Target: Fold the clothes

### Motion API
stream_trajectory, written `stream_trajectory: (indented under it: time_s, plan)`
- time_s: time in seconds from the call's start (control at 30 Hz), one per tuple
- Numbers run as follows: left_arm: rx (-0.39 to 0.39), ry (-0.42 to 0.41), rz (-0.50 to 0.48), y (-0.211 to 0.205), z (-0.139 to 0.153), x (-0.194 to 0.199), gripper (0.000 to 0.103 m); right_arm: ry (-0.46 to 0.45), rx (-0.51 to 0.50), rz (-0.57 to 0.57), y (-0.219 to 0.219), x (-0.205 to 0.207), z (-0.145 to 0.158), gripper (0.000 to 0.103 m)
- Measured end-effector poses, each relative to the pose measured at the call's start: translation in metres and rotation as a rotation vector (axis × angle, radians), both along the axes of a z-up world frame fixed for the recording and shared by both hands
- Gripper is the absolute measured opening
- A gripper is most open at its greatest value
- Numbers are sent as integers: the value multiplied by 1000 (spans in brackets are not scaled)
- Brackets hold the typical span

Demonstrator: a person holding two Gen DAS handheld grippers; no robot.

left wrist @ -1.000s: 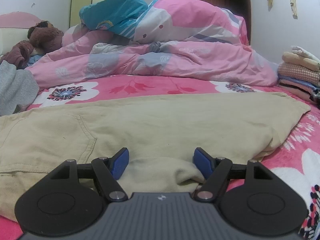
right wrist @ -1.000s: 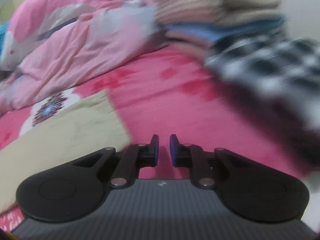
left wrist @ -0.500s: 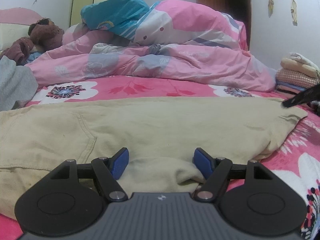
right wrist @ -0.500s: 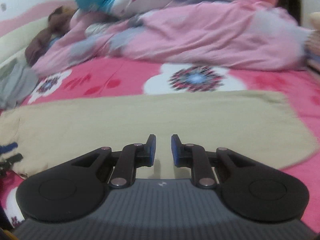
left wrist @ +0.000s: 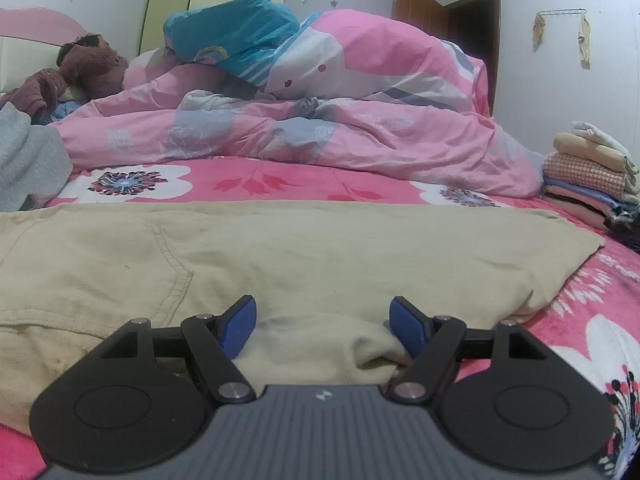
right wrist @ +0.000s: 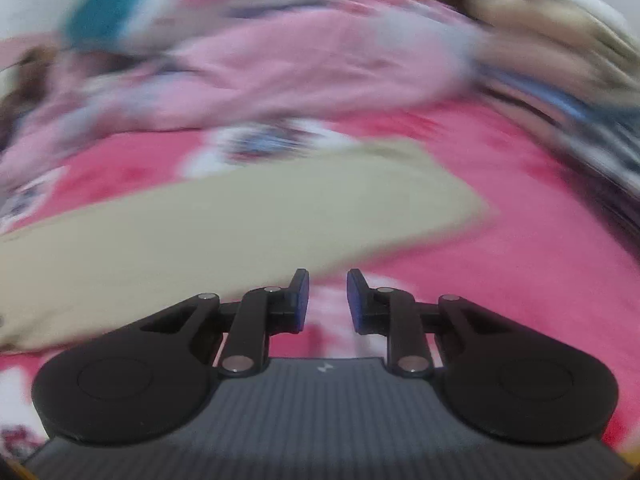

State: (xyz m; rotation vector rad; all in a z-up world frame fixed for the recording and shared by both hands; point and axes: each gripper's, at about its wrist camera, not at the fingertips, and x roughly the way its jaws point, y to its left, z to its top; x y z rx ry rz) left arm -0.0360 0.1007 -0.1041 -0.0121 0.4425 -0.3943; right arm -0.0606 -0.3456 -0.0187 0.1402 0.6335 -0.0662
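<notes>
Beige trousers (left wrist: 320, 256) lie flat across the pink flowered bed sheet (left wrist: 580, 320), a back pocket at the left. My left gripper (left wrist: 323, 320) is open wide at their near edge, and a raised fold of the beige cloth sits between its blue pads (left wrist: 240, 328). The right wrist view is blurred. There my right gripper (right wrist: 328, 300) hangs over the sheet just off the near right edge of the trousers (right wrist: 200, 232). Its jaws are opening, a narrow gap shows, and nothing is between them.
A stack of folded clothes (left wrist: 588, 176) stands at the bed's right edge, also blurred in the right wrist view (right wrist: 560, 60). A heaped pink duvet (left wrist: 320, 136) fills the far side. A grey garment (left wrist: 28, 164) and a brown plush toy (left wrist: 88, 68) lie far left.
The right gripper swung left from the folded stack over the trousers, then back toward their right end, and its jaws widened. The left gripper kept still over the fold.
</notes>
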Motion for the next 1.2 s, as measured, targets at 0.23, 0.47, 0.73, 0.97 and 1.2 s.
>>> stream_trajectory:
  time_s: [0.23, 0.47, 0.73, 0.97, 1.2]
  plan:
    - [-4, -7, 0, 1, -1, -1, 75, -35, 13, 427, 151, 69, -13, 19]
    - [-8, -7, -3, 2, -1, 0, 75, 9, 11, 388, 118, 47, -40, 16]
    - [-8, -8, -2, 2, -1, 0, 75, 31, -34, 253, 76, -7, -20, 18]
    - [-14, -12, -2, 3, -1, 0, 75, -54, 69, 422, 160, 40, -24, 18]
    - [-29, -14, -3, 6, -1, -1, 77, -38, 101, 392, 164, -11, -52, 18]
